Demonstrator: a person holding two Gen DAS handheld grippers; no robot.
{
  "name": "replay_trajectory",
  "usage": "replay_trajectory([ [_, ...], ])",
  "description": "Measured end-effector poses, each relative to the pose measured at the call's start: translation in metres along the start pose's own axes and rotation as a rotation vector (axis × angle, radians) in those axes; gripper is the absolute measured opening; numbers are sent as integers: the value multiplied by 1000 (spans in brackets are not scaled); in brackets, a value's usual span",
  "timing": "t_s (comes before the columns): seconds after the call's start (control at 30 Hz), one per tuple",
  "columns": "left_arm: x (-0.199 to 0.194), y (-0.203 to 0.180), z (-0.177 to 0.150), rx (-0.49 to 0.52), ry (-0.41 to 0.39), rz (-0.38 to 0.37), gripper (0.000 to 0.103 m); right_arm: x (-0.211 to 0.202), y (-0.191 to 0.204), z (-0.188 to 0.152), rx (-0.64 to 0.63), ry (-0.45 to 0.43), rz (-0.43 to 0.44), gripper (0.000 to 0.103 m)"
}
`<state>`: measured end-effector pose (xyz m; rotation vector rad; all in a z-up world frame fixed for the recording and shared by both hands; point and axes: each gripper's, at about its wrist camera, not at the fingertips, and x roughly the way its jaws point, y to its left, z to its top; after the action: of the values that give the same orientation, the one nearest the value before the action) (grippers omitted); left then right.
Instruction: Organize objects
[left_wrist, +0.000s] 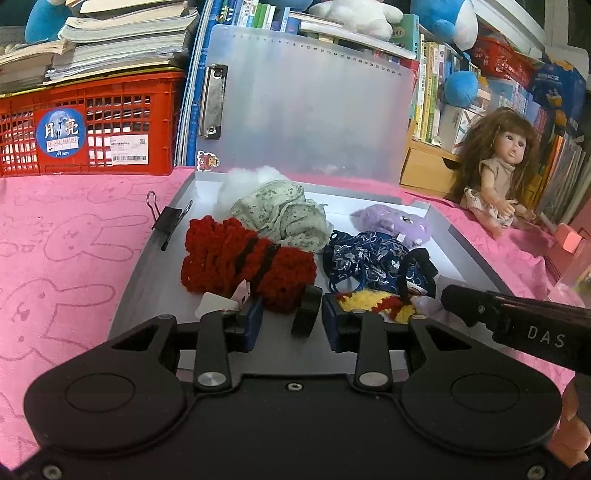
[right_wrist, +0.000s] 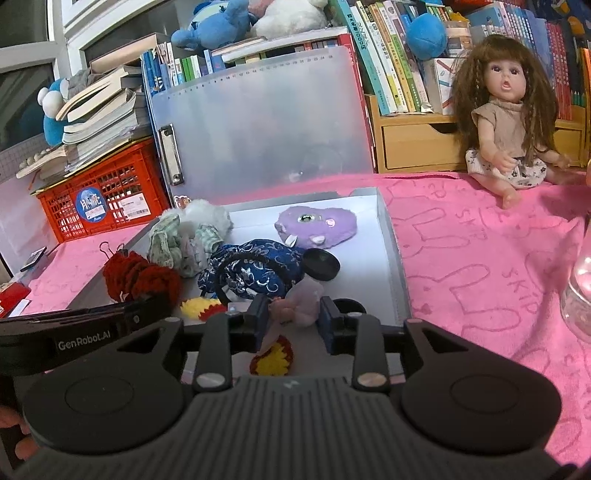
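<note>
A pink bunny-print cloth (right_wrist: 480, 258) covers the table under both grippers. On it, straight ahead of them, lies a shallow grey box (left_wrist: 469, 240) with its frosted lid (left_wrist: 306, 110) standing upright at the far side. Beyond the box to the left sits a red crate (left_wrist: 92, 122) under stacked books, and off to the right a long-haired doll (right_wrist: 506, 122) sits against the bookshelf.

Inside the box, the red crochet piece (left_wrist: 243, 262) lies just ahead of the left gripper (left_wrist: 291, 317), touching its finger zone. That gripper stands partly open; a black part sits between its fingers, and I cannot tell whether they grip anything. Past the red piece rests a pale green floral cloth (left_wrist: 284, 214), and to its right a navy patterned pouch (left_wrist: 369, 254). A purple plush (right_wrist: 314, 225) lies farther ahead, toward the right wall of the box. A black round lid (right_wrist: 321, 264) sits beside the pouch.

The right gripper (right_wrist: 293, 319) is narrowed onto 1 small pinkish soft item (right_wrist: 299, 306), which fills the gap between its fingers. A yellow-and-red crochet flower (right_wrist: 271, 358) lies just below it, near the box's front edge. A black binder clip (left_wrist: 166, 221) is clipped on the left wall, ahead-left of the left gripper.
</note>
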<state>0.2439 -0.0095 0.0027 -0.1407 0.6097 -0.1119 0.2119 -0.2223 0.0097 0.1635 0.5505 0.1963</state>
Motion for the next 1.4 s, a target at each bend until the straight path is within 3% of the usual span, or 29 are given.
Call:
replay_trajectory([
  [0.13,-4,-2,1,8,-4,-3,42,-6,0,1,3,-17,4,57],
  [0.37,-20,-3,4,15,-27,-35,75,-21,-2,3,5,-46,-4,66],
  [0.63,-46,-10,10,44,-66,-56,94,-45,-5,6,-6,-76,-27,77],
  [0.93,-78,-13,13,46,-92,-74,103,-72,1,7,-23,-93,-36,93],
  [1.4,-114,-1,0,33,-107,-45,103,-96,21,-5,-95,-95,-59,102],
])
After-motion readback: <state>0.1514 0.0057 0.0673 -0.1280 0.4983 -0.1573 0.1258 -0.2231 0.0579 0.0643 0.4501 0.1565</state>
